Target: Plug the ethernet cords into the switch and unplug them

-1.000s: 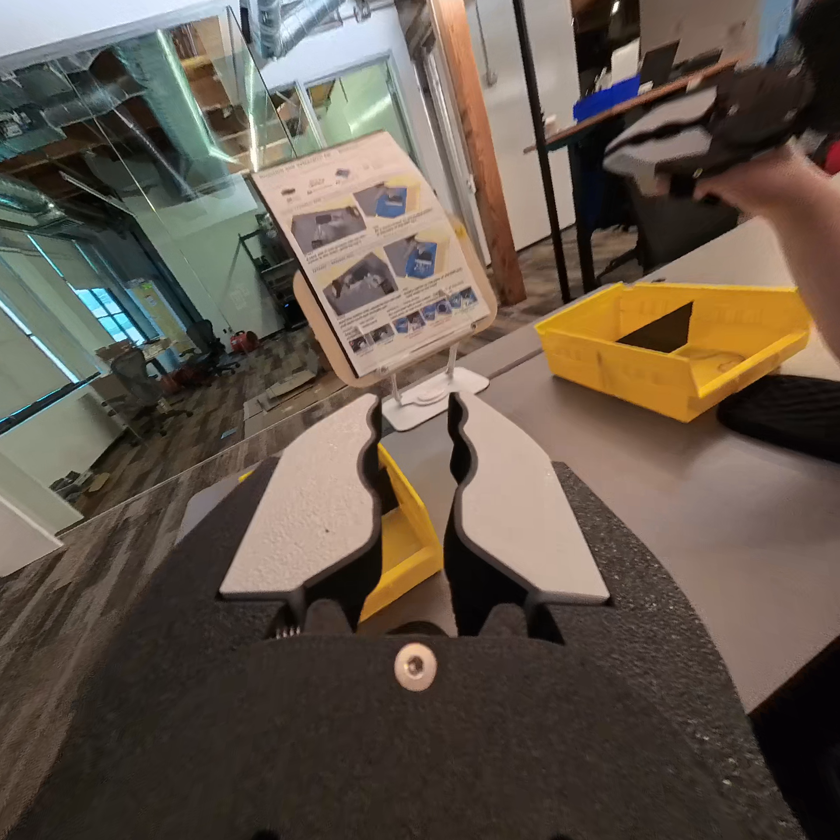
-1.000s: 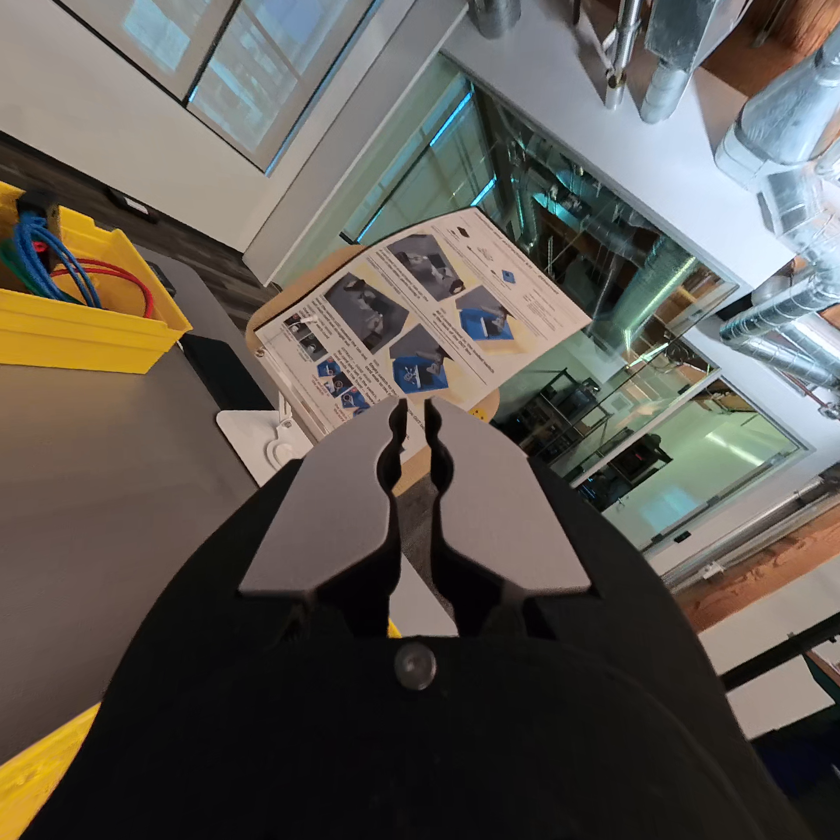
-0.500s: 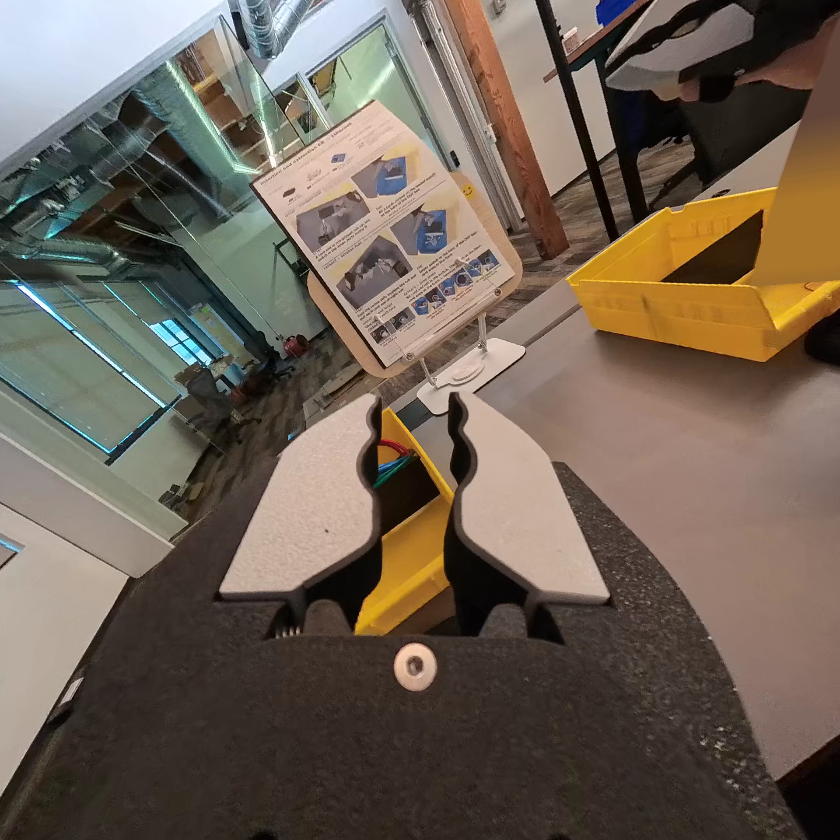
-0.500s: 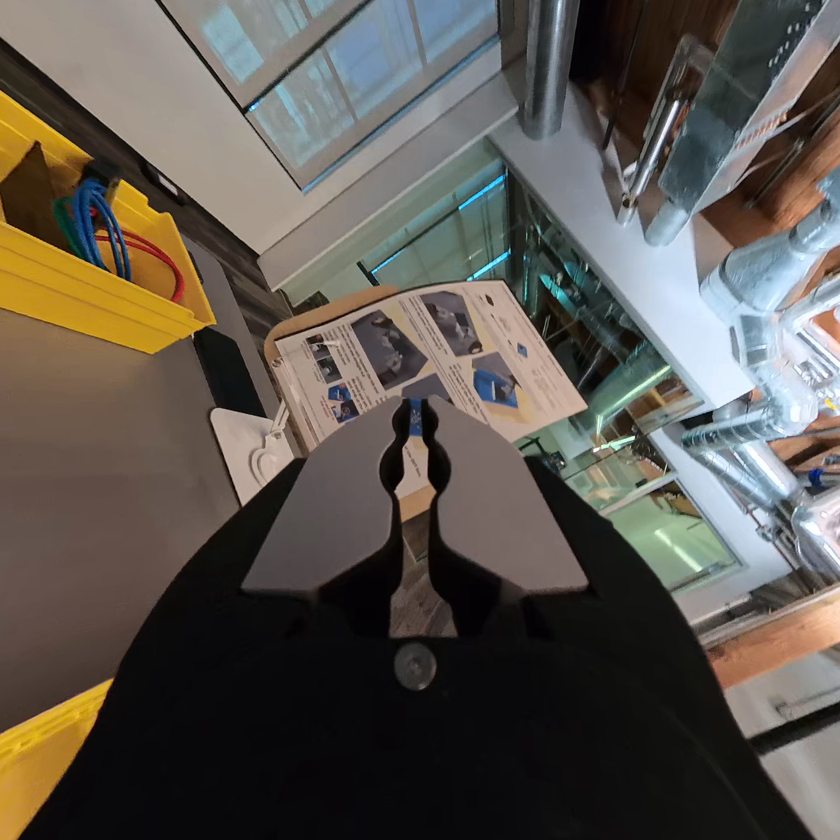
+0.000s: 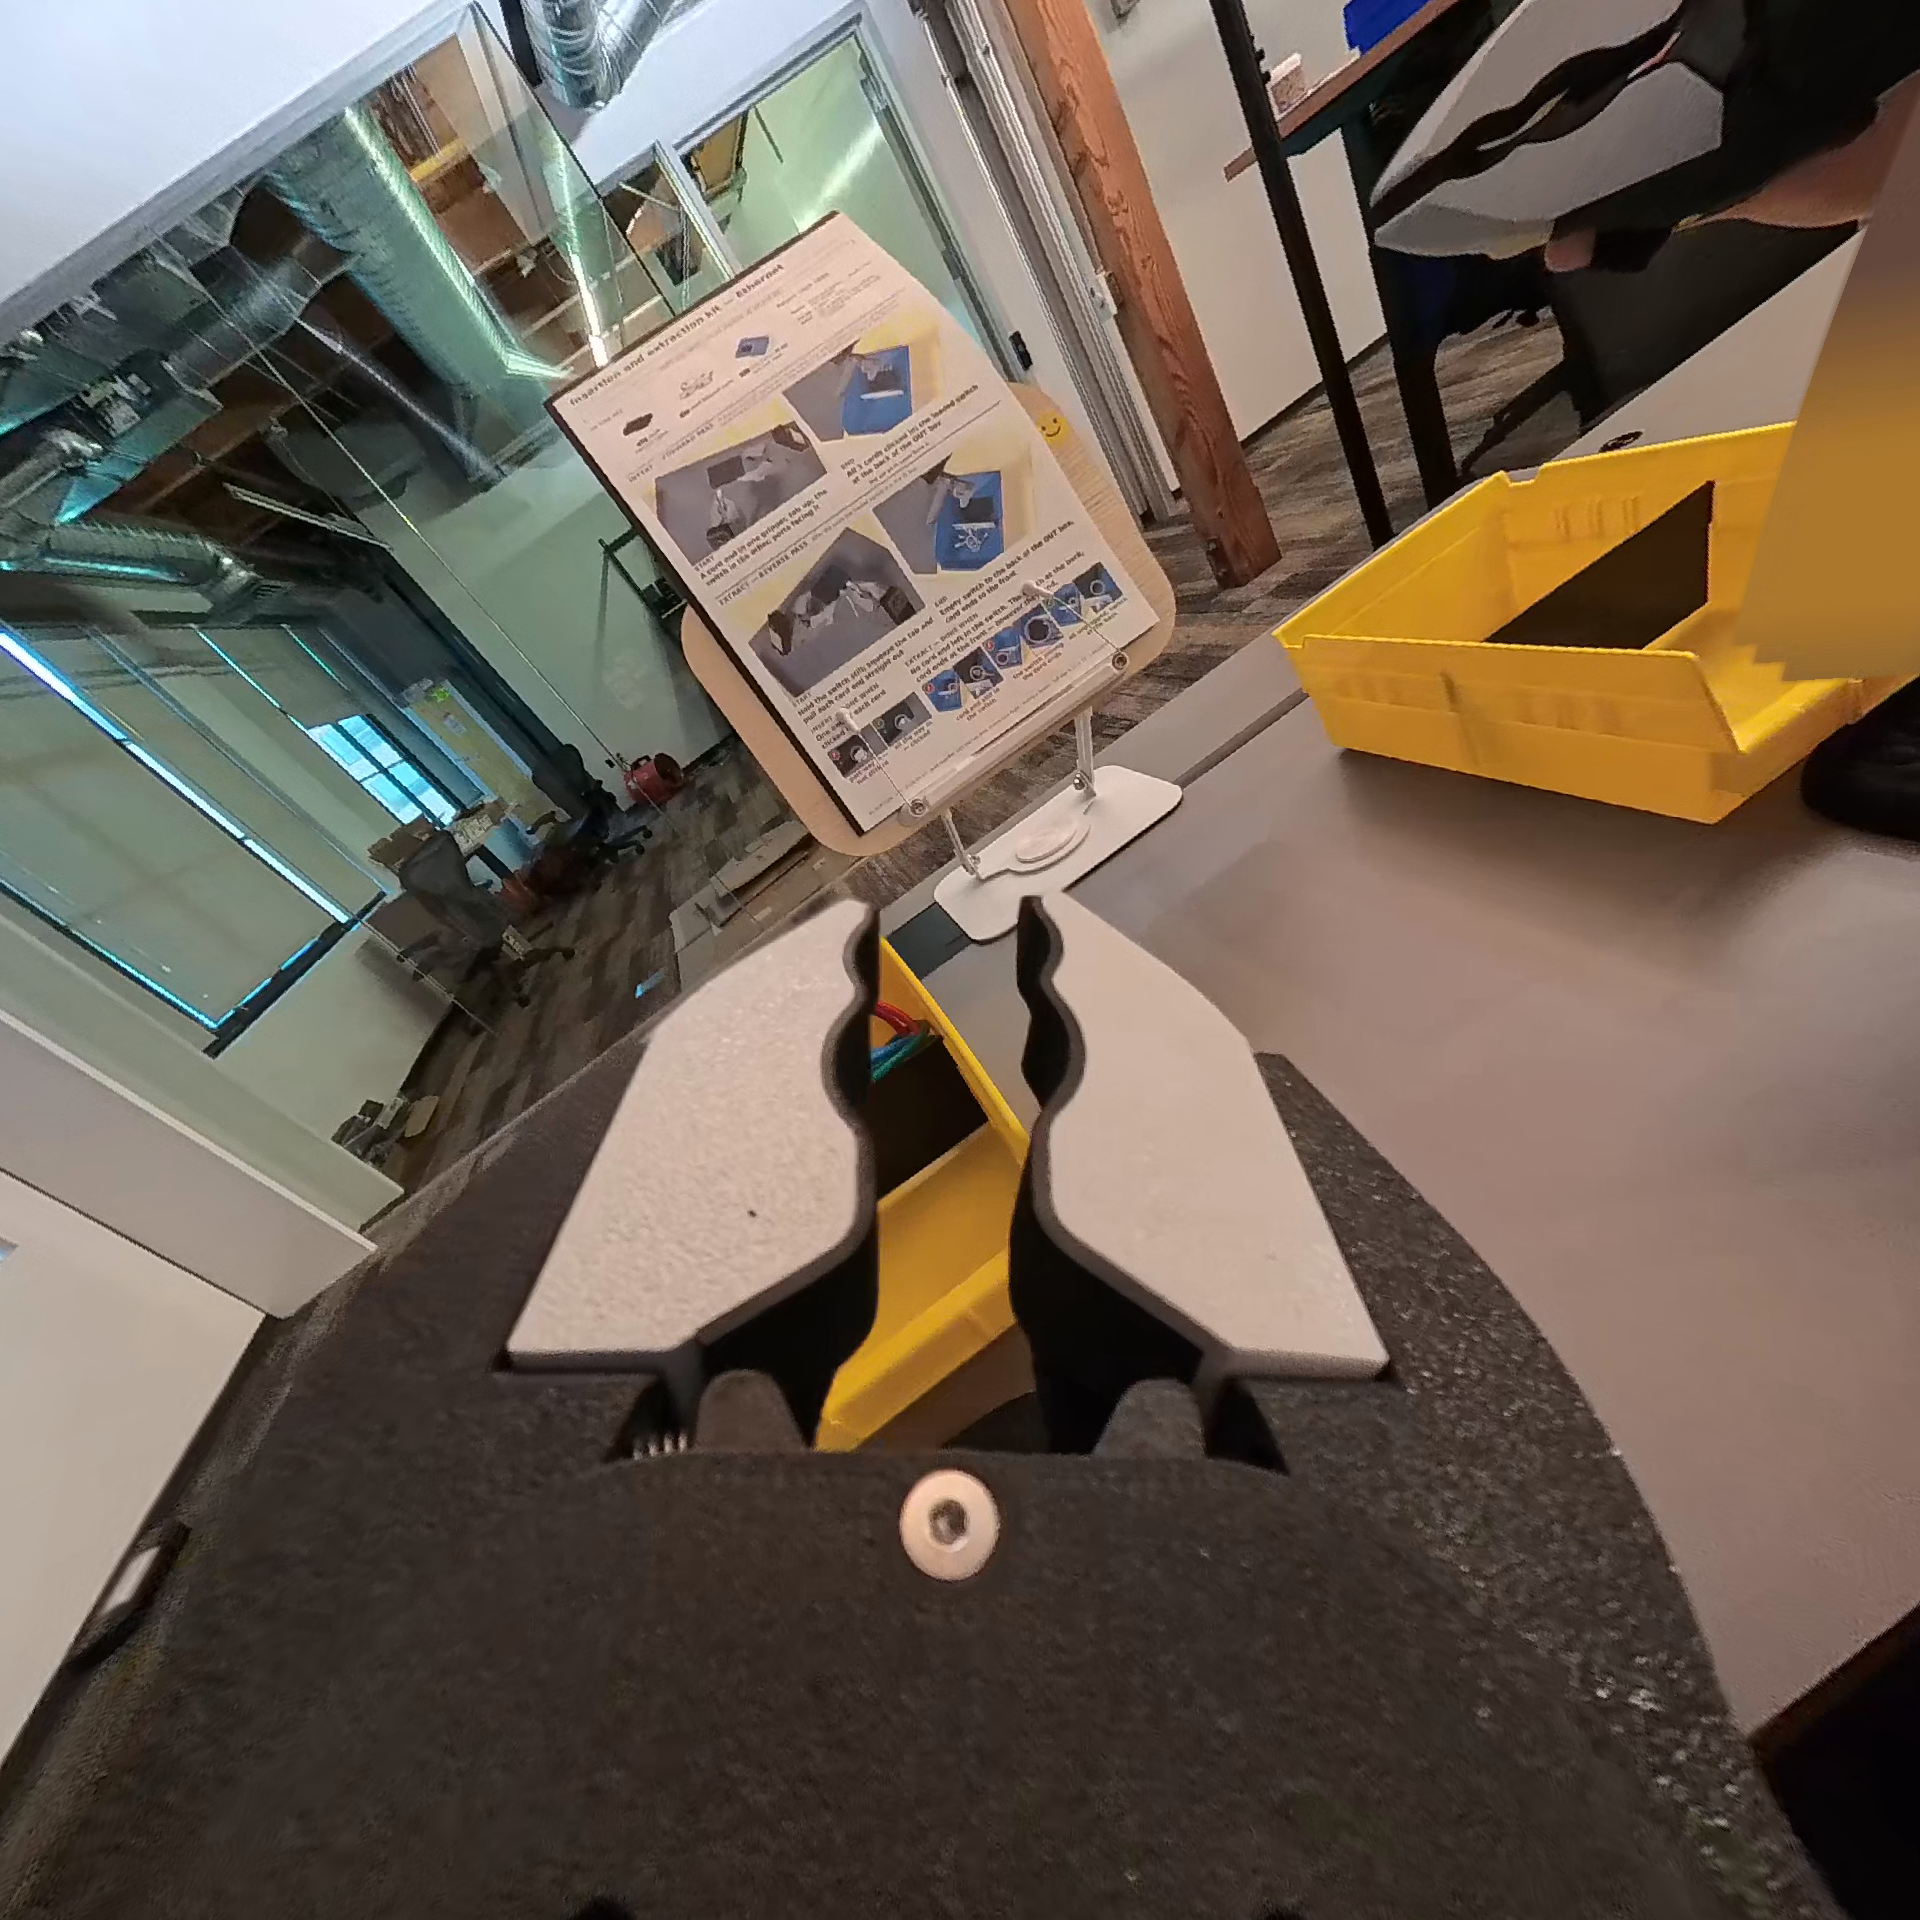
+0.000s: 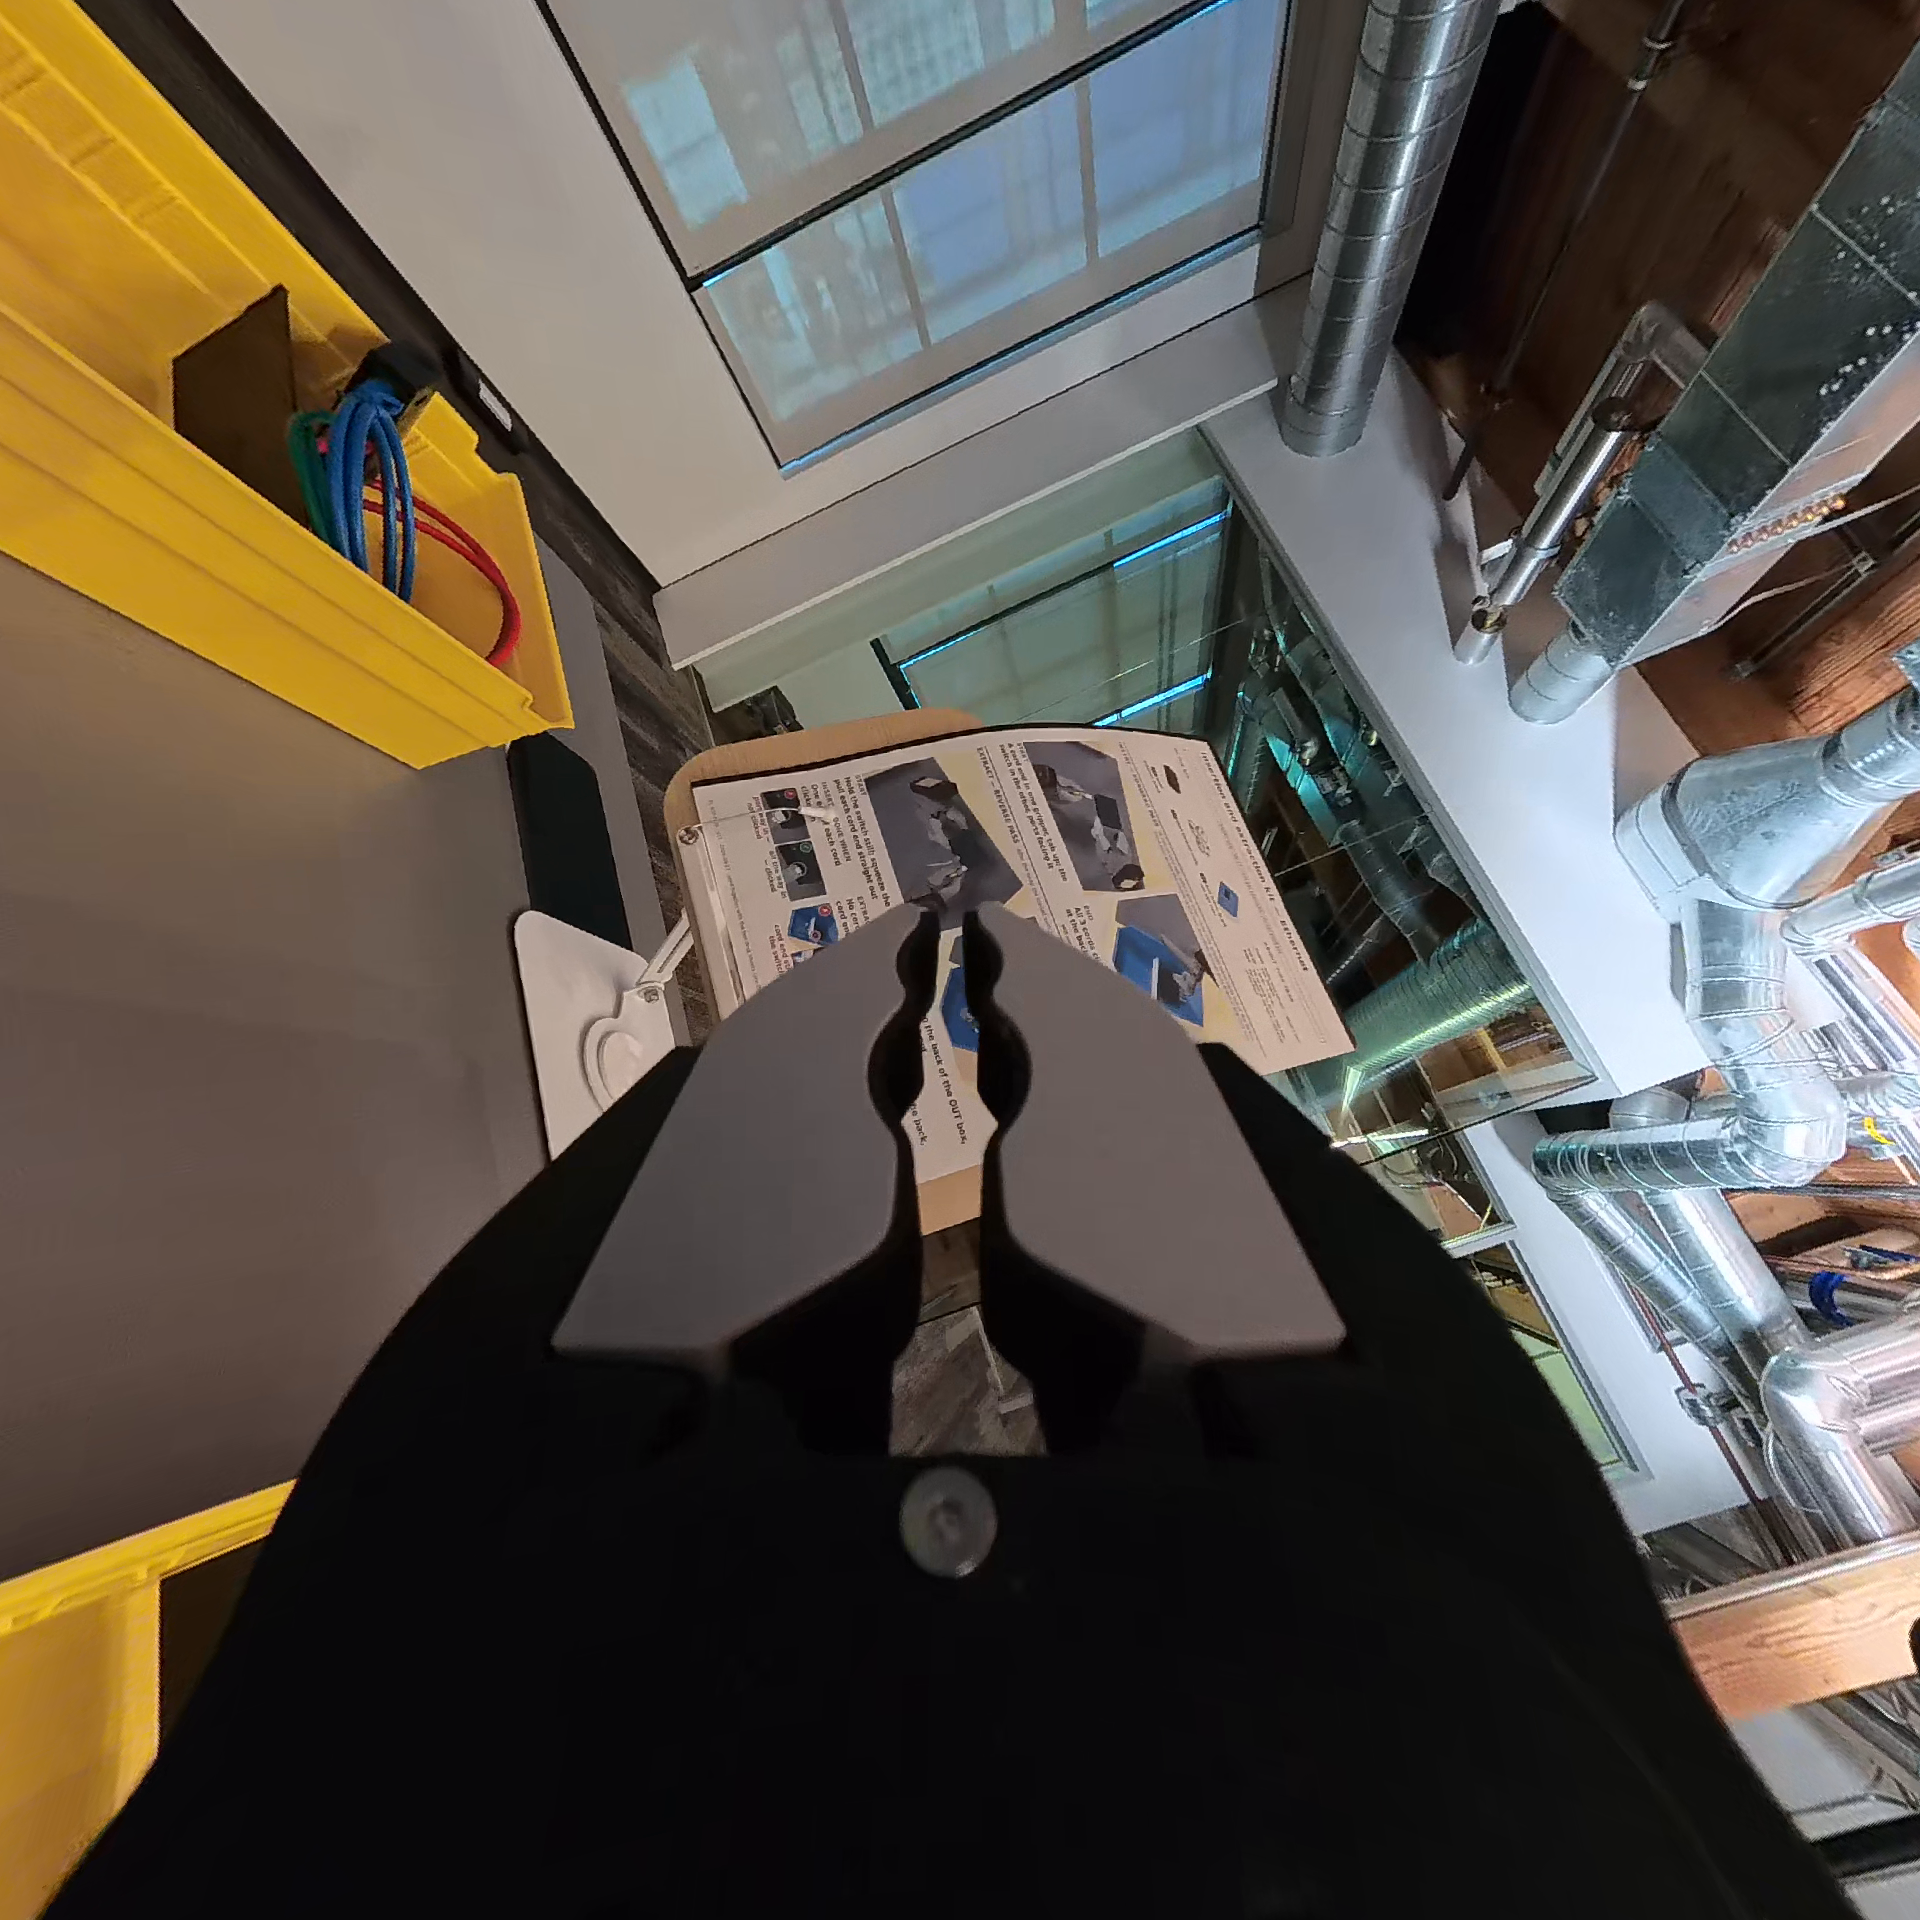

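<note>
Presently: both tools are held in the air above the grey worktop (image 5: 1455,1091), with nothing picked up.
Left gripper (image 5: 940,914): its grey jaws stand spread and empty, aimed toward 12 o'clock over a yellow plastic bin (image 5: 935,1278).
Right gripper (image 6: 943,914): jaws nearly pressed together, a thin gap left at the tips, nothing between them; it is raised high and rolled, looking at the printed instruction sheet on its white stand (image 6: 997,883).
Cords: blue, red and green ethernet cords (image 6: 374,488) lie coiled in the yellow bin's far compartment, at 10 o'clock in the right wrist view; a sliver of them shows between the left jaws.
Switch: I cannot tell where it is; a dark shape beside the cords may be it.
Second bin (image 5: 1538,665): yellow, at 2 o'clock in the left wrist view, with a black divider inside.
Doing it well: probably lower the left gripper into the bin, pinch one cord just behind its plug, and lift slowly so the loops do not drag the others out.
</note>
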The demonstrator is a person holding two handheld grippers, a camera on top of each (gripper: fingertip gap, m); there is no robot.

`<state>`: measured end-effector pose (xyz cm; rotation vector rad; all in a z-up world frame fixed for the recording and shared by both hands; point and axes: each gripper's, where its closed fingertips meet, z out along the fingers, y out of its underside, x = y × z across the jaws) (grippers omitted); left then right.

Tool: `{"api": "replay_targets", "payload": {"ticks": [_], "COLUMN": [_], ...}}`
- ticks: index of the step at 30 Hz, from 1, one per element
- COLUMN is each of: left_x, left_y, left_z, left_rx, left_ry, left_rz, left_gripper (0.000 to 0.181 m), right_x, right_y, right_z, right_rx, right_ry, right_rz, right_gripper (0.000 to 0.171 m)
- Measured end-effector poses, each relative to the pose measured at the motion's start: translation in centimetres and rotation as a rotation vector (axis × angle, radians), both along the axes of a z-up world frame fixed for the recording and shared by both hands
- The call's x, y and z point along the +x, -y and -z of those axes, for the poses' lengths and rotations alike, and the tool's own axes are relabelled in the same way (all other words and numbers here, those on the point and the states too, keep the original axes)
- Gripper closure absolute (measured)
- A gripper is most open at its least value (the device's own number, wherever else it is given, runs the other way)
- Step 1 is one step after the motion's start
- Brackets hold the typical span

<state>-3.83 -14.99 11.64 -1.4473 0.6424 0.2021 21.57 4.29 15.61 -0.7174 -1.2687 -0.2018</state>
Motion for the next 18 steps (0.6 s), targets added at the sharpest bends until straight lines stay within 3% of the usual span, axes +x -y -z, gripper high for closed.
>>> {"api": "replay_targets", "payload": {"ticks": [18], "left_x": [-0.3], "left_y": [0.0], "left_z": [0.1], "left_rx": [0.001], "left_ry": [0.007], "left_rz": [-0.005], "left_gripper": [0.157], "right_x": [-0.5], "right_y": [-0.3], "right_z": [1.1], "right_rx": [-0.016], "right_ry": [0.057], "right_rz": [0.010], "right_gripper": [0.166]}}
